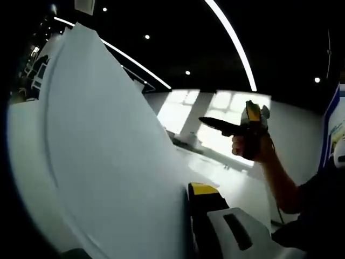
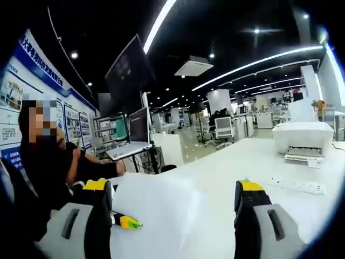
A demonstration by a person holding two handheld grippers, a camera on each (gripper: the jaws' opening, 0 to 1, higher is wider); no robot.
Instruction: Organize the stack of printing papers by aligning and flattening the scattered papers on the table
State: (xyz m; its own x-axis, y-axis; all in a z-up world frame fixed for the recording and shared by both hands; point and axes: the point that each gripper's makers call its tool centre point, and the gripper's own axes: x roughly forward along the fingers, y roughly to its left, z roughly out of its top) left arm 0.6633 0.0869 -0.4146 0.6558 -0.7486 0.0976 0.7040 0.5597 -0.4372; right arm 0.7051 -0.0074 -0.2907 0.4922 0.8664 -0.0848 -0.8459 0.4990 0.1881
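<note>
A white stack of papers (image 1: pixel 108 162) stands raised on edge across the left gripper view, its top edge against the dark ceiling. My left gripper (image 1: pixel 186 190) is shut on it: the yellow-tipped right jaw presses its side and the other jaw is hidden behind the sheets. A hand holds my right gripper (image 1: pixel 209 121) in the air further off, pointing toward the papers. In the right gripper view, my right gripper (image 2: pixel 173 189) is open with its jaws wide apart, and the papers (image 2: pixel 156 213) lie blurred low between them. The left gripper's yellow-green tip (image 2: pixel 128 222) pokes out at their left edge.
The white table (image 2: pixel 237 162) stretches ahead. A white printer (image 2: pixel 303 137) stands at its far right with a power strip (image 2: pixel 296 186) in front. A person in dark clothes (image 2: pixel 48 162) sits at the left. A laptop (image 2: pixel 132 145) and monitors stand behind.
</note>
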